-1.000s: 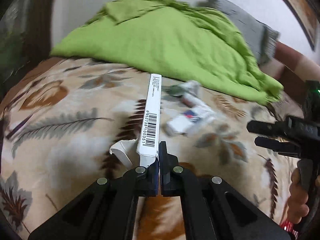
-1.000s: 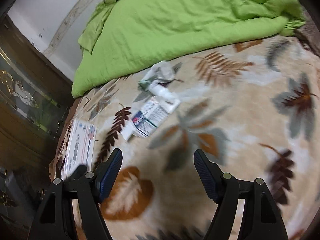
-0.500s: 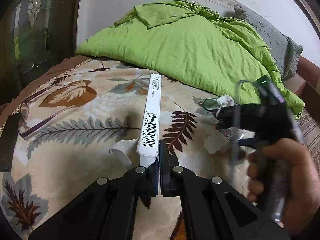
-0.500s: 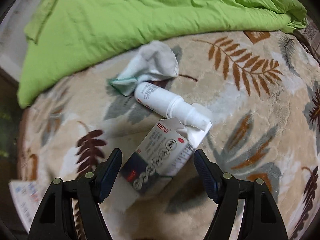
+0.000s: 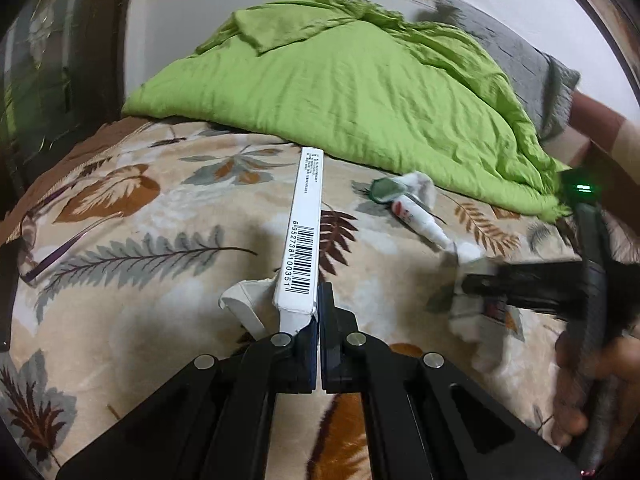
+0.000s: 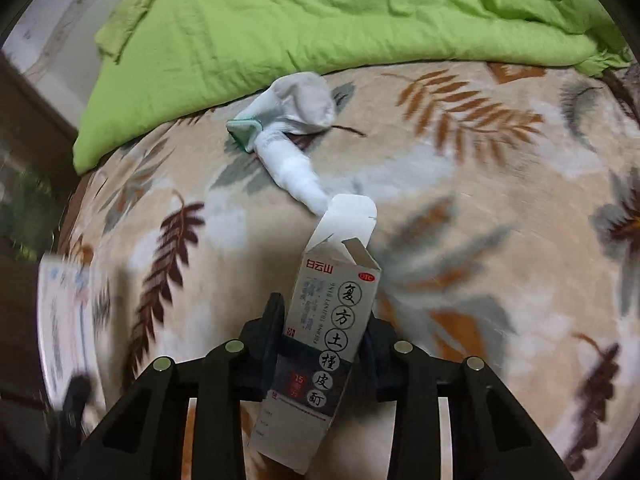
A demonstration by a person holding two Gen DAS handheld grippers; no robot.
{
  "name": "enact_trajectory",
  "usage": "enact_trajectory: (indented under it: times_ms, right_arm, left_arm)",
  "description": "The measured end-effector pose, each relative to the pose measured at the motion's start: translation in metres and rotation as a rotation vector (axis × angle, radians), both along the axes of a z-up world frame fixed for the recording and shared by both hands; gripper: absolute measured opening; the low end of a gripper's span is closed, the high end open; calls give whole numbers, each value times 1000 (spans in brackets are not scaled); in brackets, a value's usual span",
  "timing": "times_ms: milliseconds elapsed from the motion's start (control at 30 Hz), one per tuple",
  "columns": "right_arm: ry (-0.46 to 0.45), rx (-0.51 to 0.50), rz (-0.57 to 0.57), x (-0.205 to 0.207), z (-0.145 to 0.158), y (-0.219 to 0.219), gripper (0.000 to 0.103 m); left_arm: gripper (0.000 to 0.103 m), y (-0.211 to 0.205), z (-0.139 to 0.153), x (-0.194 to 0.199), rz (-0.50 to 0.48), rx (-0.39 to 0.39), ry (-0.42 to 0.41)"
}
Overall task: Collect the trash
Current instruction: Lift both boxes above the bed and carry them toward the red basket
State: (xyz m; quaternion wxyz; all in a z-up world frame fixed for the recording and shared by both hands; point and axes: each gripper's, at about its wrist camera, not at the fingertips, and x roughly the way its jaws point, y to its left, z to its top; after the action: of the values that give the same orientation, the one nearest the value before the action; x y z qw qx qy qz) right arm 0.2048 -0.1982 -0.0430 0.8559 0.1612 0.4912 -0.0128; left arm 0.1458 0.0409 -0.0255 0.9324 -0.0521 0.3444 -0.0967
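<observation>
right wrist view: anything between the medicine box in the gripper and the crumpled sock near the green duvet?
Yes. A white bottle lies between the medicine box and the sock, on the leaf-print blanket; the left wrist view shows it too.

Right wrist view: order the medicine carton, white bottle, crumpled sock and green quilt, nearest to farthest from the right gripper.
1. Medicine carton: clamped in the right gripper.
2. White bottle: just beyond the carton's open flap.
3. Crumpled sock: behind the bottle, touching it.
4. Green quilt: across the back.

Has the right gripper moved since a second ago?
Yes. The right gripper went forward toward the green quilt and is now shut on the medicine box.
</observation>
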Motion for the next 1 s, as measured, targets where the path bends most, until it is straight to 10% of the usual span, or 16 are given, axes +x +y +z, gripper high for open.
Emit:
enact_trajectory:
  times_ms: [367, 1000]
  right_arm:
    - [-267, -74, 47, -127, 34, -8, 37]
    - [-300, 4, -7, -158, 25, -28, 37]
  left_arm:
    - [0, -55, 0, -33, -136, 30, -18]
    - [0, -81, -5, -74, -165, 119, -39]
